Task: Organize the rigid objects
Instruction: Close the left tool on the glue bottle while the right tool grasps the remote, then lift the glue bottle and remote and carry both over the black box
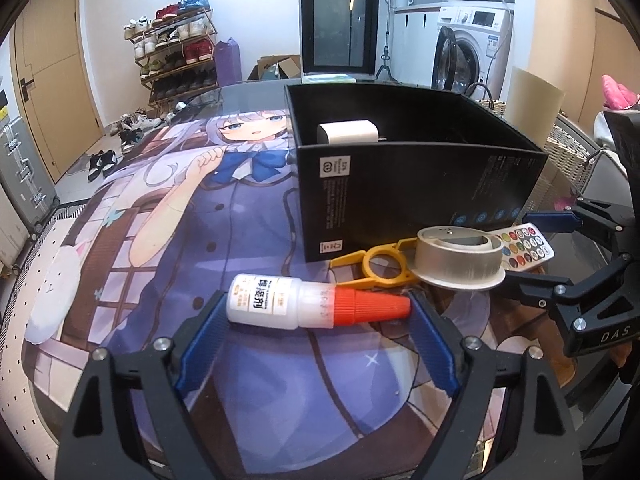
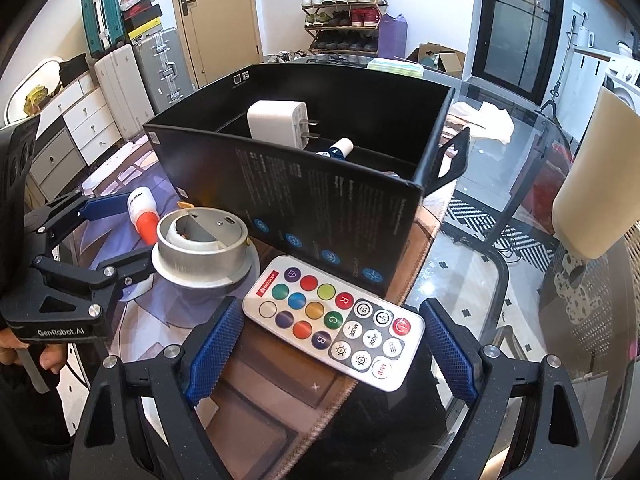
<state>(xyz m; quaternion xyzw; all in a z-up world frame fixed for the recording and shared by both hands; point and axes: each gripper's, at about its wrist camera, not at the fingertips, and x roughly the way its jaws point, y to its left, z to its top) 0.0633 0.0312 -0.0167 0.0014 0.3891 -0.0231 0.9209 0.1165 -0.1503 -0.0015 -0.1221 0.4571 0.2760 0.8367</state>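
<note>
A white glue bottle with an orange cap (image 1: 316,304) lies on the mat between the open fingers of my left gripper (image 1: 316,344). A white remote with coloured buttons (image 2: 334,322) lies between the open fingers of my right gripper (image 2: 332,344). A black open box (image 1: 412,176) stands behind them and holds a white charger plug (image 2: 278,122) and a small blue bottle (image 2: 338,149). A silver metal ring fixture (image 1: 458,258) and a yellow plastic tool (image 1: 380,266) lie in front of the box. The left gripper also shows in the right wrist view (image 2: 108,236).
An anime-print mat (image 1: 168,240) covers a round glass table (image 2: 500,208). A cream cylinder (image 2: 596,184) and a wicker basket (image 1: 568,152) stand at the right. White cloth (image 2: 484,118) lies behind the box. Suitcases, a shoe rack and a washing machine stand around the room.
</note>
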